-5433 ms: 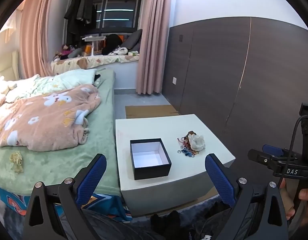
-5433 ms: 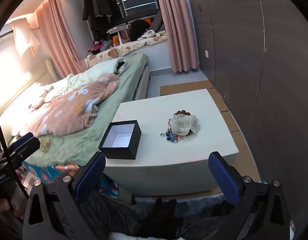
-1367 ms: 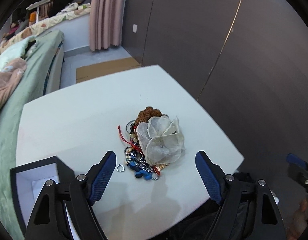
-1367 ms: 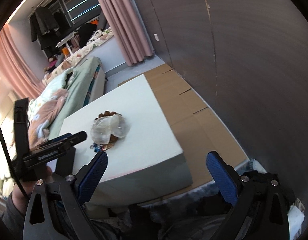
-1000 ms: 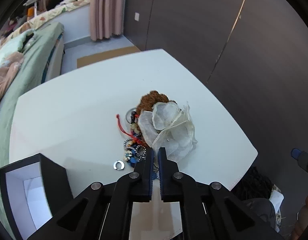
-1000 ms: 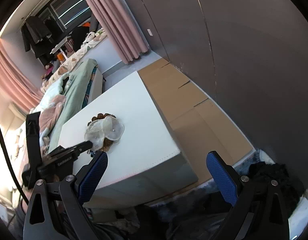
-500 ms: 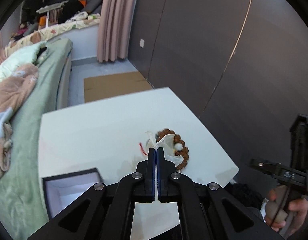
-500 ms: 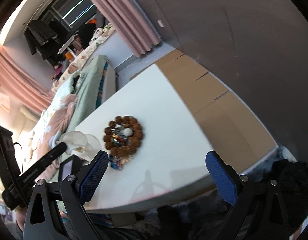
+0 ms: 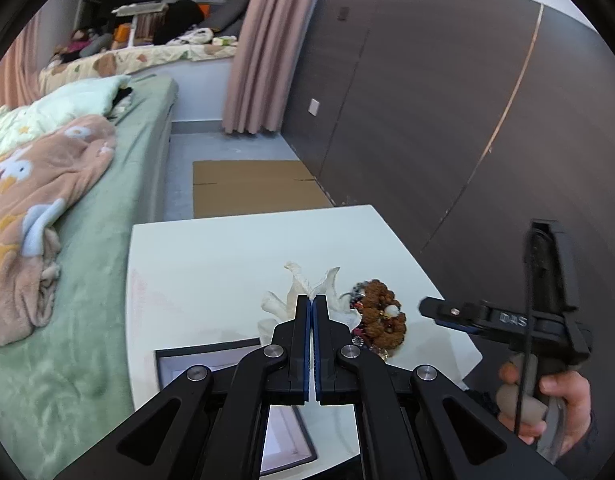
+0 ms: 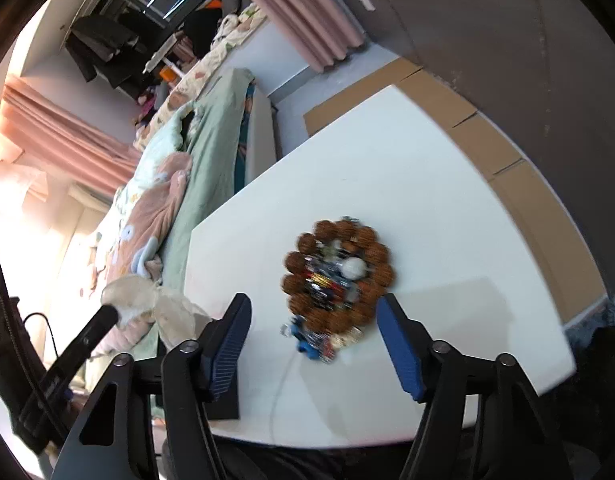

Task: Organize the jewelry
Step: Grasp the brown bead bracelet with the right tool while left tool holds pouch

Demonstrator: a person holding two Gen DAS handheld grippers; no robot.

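Note:
My left gripper is shut on a sheer white pouch and holds it above the white table. In the right wrist view the same pouch hangs from the left gripper at the left. A ring of brown beads encircles a jumble of small coloured jewelry with a white bead. My right gripper hovers over the near edge of that pile, its jaws closing; the pads touch nothing. A black box with a white inside sits under the left gripper.
A bed with a green sheet and a pink blanket runs along the table's left side. Flat cardboard lies on the floor beyond the table. A dark panelled wall stands close on the right.
The left gripper shut on the pouch and lifted it off the pile toward the box, baring the bead ring. The right gripper swung in over the pile and its jaws narrowed.

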